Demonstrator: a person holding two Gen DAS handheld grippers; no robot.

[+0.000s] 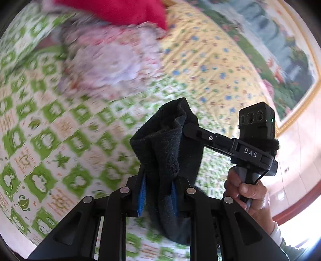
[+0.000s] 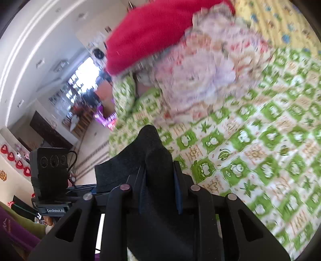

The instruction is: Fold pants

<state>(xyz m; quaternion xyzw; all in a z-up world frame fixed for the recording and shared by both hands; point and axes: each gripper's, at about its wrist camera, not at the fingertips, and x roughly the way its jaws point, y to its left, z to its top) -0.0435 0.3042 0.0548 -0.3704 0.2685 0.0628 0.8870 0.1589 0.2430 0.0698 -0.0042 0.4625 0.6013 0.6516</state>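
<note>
Black fleece pants hang bunched from both grippers, lifted above the bed. My left gripper is shut on a thick fold of the pants. The right gripper's finger clamps the same bunch from the right in the left wrist view. In the right wrist view, my right gripper is shut on the pants, which rise in a peak between its blue pads. The left gripper's body shows at the left.
A green-and-white patterned bedspread lies below. A heap of pale floral clothing with a red garment on it sits further back. A yellow flowered sheet and a framed painting lie beyond.
</note>
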